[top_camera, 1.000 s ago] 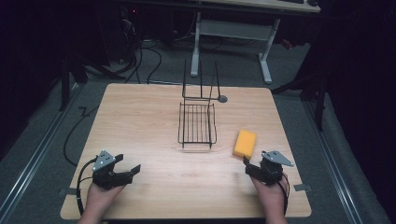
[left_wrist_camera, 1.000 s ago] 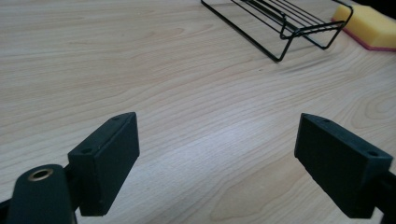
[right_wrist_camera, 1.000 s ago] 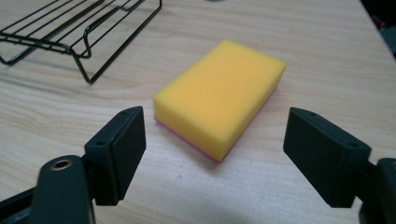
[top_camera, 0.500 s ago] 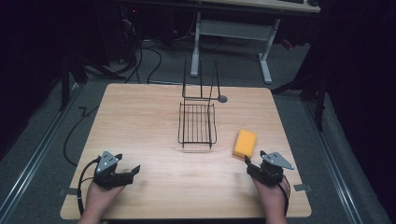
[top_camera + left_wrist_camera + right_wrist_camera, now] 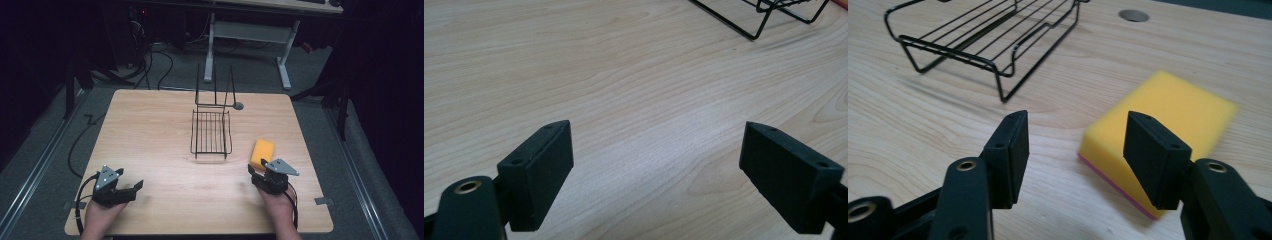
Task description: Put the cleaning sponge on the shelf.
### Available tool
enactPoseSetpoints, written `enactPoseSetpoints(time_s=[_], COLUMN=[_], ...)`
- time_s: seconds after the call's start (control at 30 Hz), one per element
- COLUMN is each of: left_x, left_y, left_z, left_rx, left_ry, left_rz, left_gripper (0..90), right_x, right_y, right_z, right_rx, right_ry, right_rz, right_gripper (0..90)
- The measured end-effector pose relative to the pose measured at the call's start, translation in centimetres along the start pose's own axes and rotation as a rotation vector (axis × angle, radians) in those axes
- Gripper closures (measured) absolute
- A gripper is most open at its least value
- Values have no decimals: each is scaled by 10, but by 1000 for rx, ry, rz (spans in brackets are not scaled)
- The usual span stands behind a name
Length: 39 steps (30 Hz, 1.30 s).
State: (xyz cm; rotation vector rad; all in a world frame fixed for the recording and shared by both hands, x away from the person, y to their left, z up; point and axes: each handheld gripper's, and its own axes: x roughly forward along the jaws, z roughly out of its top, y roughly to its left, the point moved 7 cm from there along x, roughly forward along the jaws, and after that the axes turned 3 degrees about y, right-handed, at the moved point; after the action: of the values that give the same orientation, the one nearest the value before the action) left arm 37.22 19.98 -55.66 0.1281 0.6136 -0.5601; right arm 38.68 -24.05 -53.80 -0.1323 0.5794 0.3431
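At the lower right of the high view, a yellow sponge (image 5: 262,151) is lying flat on the wooden table (image 5: 150,135), just above the right gripper (image 5: 256,174). In the right gripper view the sponge (image 5: 1160,127) is sitting at centre right, showing a thin pink layer along its bottom edge. The right gripper (image 5: 1075,145) is pointing at it with its jaws spread apart, gripping nothing; the nearest corner of the sponge is showing in the gap between them, slightly beyond the tips. A hand (image 5: 278,207) is holding this gripper from the bottom edge.

To the left of the sponge, near the centre of the high view, a black wire rack (image 5: 211,131) is standing on the table, with tall upright wires at its far end. A small grey disc (image 5: 238,106) is sitting just right of those uprights.

At the lower left, the left gripper (image 5: 134,189) is resting near the table's front edge, well apart from the rack. In the left gripper view its jaws are standing wide apart over bare wood, holding nothing.
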Motion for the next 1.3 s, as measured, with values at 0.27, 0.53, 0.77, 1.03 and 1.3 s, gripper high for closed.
enactPoseSetpoints(time_s=[0.27,0.53,0.77,1.03,1.3], left_x=[-7,-14,-17,-20,-19], left_y=[3,3,3,2,-6], left_z=[-7,-11,-12,-15,-9], left_rx=[-7,-10,-4,4,17], left_ry=[6,1,0,6,-6], left_rz=[14,24,31,29,-1], left_gripper=[144,144,143,142,143], right_x=[16,27,35,42,42], right_y=[11,15,14,13,8], right_z=[0,-1,-4,-5,-8], right_rx=[-31,-28,-21,-13,-8], right_ry=[24,68,102,132,147], right_rz=[43,56,64,43,16], right_gripper=[877,900,900,900,900])
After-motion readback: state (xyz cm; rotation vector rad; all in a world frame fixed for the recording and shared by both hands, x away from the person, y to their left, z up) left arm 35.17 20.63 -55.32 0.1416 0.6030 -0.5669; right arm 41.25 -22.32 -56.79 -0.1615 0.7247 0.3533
